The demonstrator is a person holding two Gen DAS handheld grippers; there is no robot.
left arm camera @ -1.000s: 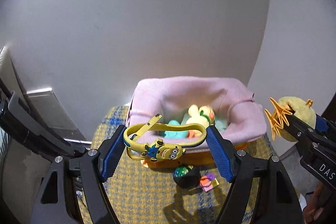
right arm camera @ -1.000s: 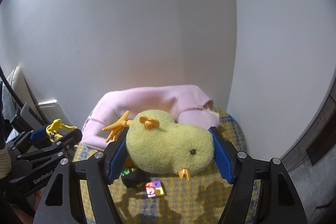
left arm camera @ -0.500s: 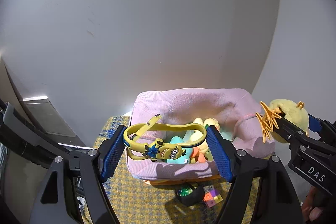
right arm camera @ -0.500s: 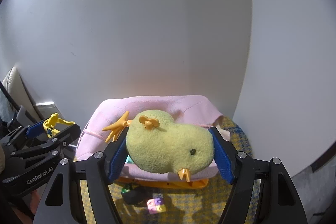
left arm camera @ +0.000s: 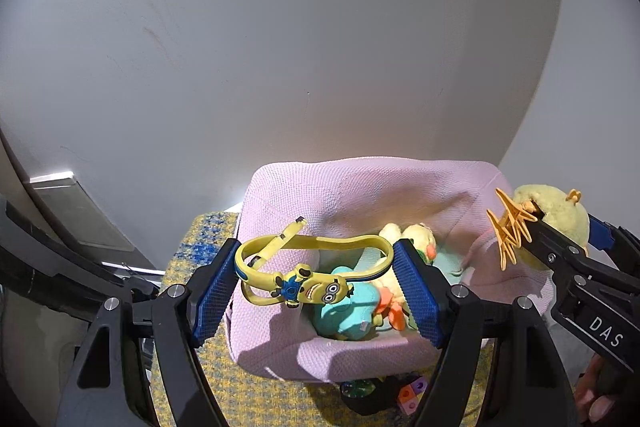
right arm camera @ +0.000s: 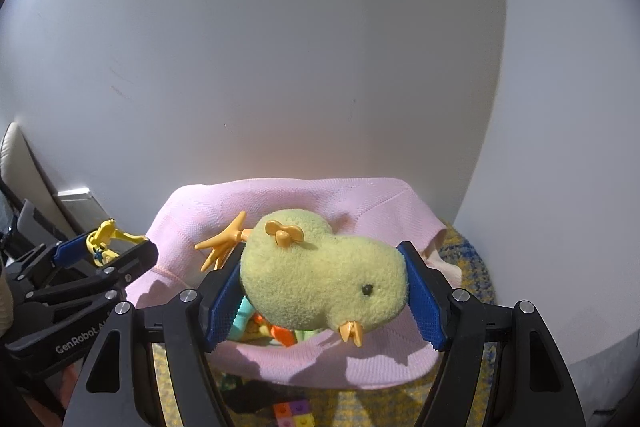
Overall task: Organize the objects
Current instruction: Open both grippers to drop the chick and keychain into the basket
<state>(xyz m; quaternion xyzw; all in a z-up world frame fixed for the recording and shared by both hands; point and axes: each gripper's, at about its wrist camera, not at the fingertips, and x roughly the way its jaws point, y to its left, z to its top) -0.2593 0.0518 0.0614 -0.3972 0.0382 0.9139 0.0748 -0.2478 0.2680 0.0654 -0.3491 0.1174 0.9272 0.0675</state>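
Note:
My left gripper (left arm camera: pixel 316 283) is shut on a yellow cartoon wristband (left arm camera: pixel 304 269), held across its blue pads above the near left part of a pink fabric basket (left arm camera: pixel 360 187). Soft toys lie inside the basket: a teal one (left arm camera: pixel 344 315) and a pale yellow one with orange feet (left arm camera: pixel 412 239). My right gripper (right arm camera: pixel 322 297) is shut on a yellow plush chick (right arm camera: pixel 324 279) with orange feet, hanging over the basket (right arm camera: pixel 280 195). From the left wrist view, the chick (left arm camera: pixel 556 215) shows at the right above the basket's right rim.
The basket stands on a yellow and blue checked mat (left arm camera: pixel 208 239) against a white wall. In front of it lie a small dark round toy (left arm camera: pixel 360 393) and coloured cubes (left arm camera: pixel 412 393). A grey panel (left arm camera: pixel 76 211) leans at the left.
Both grippers have moved forward and slightly down toward the basket, which now sits larger and lower in each view. The wristband and the chick stay gripped.

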